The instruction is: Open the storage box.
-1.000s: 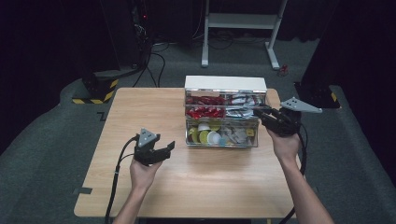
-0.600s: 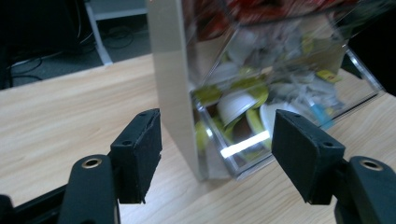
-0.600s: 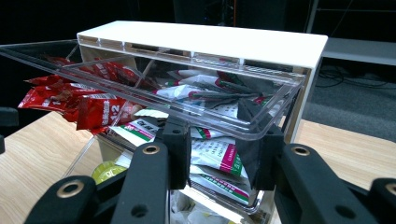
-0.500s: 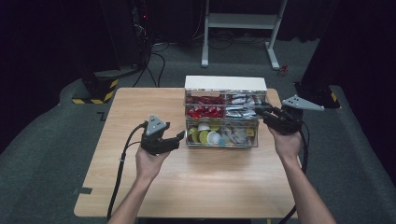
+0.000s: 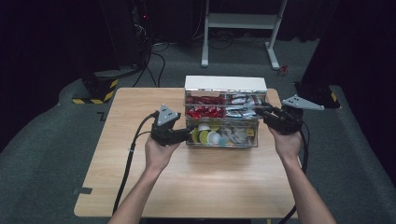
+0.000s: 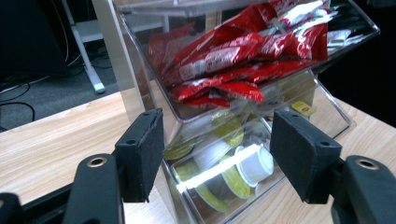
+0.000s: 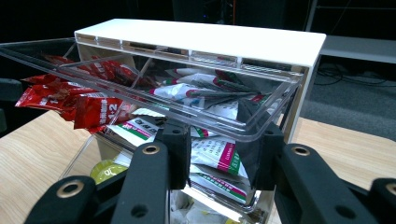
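We see a clear acrylic tiered organiser with a white top (image 5: 224, 84) at the back middle of the light wooden worktop (image 5: 187, 186). The left gripper (image 5: 187, 134) sits at its left front corner, jaws wide, framing the lower bin of small round cups (image 6: 243, 163), with red sachets (image 6: 233, 60) in the bin above. The right gripper (image 5: 268, 117) is at the right end, jaws narrowed around the clear rim of a bin holding white and green packets (image 7: 215, 158). Black cables (image 5: 154, 56) trail on the grey floor behind.
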### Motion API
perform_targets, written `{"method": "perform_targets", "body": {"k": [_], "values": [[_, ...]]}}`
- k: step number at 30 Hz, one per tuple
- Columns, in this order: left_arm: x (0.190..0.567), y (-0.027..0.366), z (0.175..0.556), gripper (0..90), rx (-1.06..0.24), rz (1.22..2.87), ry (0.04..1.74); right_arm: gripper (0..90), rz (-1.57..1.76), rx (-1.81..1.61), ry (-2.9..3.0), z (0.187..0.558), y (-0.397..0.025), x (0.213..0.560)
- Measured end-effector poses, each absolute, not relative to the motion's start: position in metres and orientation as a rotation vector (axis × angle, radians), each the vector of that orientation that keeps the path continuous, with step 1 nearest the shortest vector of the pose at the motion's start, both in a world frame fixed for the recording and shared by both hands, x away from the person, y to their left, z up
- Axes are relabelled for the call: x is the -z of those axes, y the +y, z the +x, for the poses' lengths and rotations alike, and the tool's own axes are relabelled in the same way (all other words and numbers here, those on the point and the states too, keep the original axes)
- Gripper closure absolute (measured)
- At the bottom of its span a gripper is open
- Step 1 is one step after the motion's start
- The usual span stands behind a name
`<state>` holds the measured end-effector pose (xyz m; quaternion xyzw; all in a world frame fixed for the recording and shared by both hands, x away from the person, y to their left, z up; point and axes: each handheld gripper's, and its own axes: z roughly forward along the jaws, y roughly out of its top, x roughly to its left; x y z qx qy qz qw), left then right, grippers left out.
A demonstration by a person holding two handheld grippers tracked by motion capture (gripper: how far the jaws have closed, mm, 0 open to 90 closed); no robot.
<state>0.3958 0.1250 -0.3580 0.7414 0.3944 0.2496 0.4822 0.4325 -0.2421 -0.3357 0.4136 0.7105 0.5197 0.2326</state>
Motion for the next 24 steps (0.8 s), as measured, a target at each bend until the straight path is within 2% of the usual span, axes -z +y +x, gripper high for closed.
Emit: {"method": "perform_targets", "body": {"k": [12,18,24], "values": [[0.351,0.117,0.397,38.6,-0.625,1.803,0.932,66.3,1.141,-1.431,1.950,0.434,-0.243,0.336],[0.349,0.112,0.397,45.9,-0.633,1.820,0.909,66.3,1.144,-1.433,1.948,0.434,-0.243,0.335],[0.348,0.109,0.401,47.7,-0.625,1.835,0.910,66.3,1.145,-1.434,1.947,0.435,-0.243,0.335]]}}
